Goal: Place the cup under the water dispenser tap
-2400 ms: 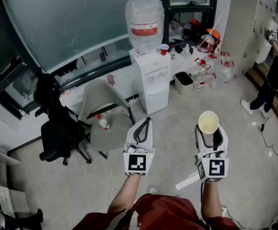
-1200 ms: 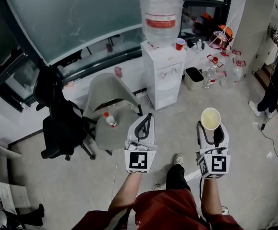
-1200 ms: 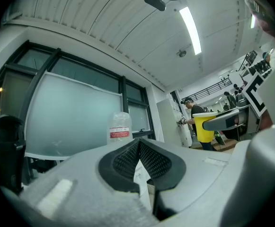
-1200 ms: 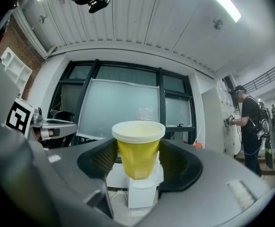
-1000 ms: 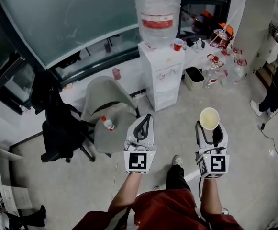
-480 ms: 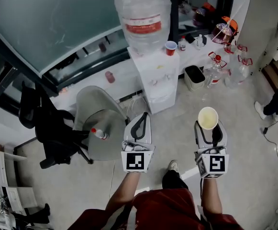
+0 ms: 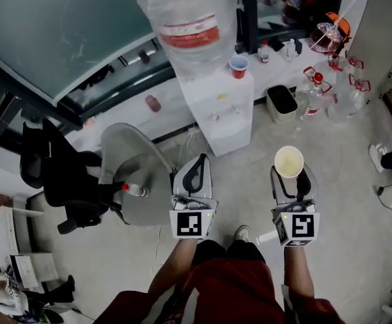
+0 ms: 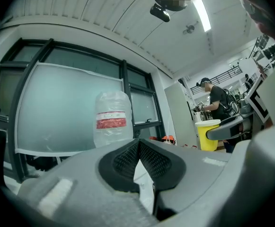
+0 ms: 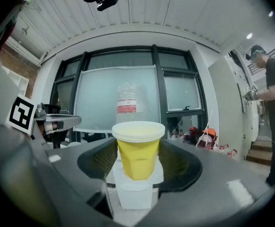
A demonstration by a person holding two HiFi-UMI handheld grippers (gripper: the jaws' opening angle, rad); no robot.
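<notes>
Your right gripper (image 7: 290, 179) clamps yellow cup (image 9: 138, 151) between pads, cup upright, rim up. Your left gripper (image 7: 197, 169): jaws pressed together, nothing between. Cup held above floor, well apart from water dispenser (image 7: 217, 106) ahead

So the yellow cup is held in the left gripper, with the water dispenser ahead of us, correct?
Not quite. The yellow cup is held in the right gripper, not the left; the right gripper view shows its jaws closed on the cup. The left gripper is shut with nothing in it. The water dispenser is ahead, as you said.
</notes>
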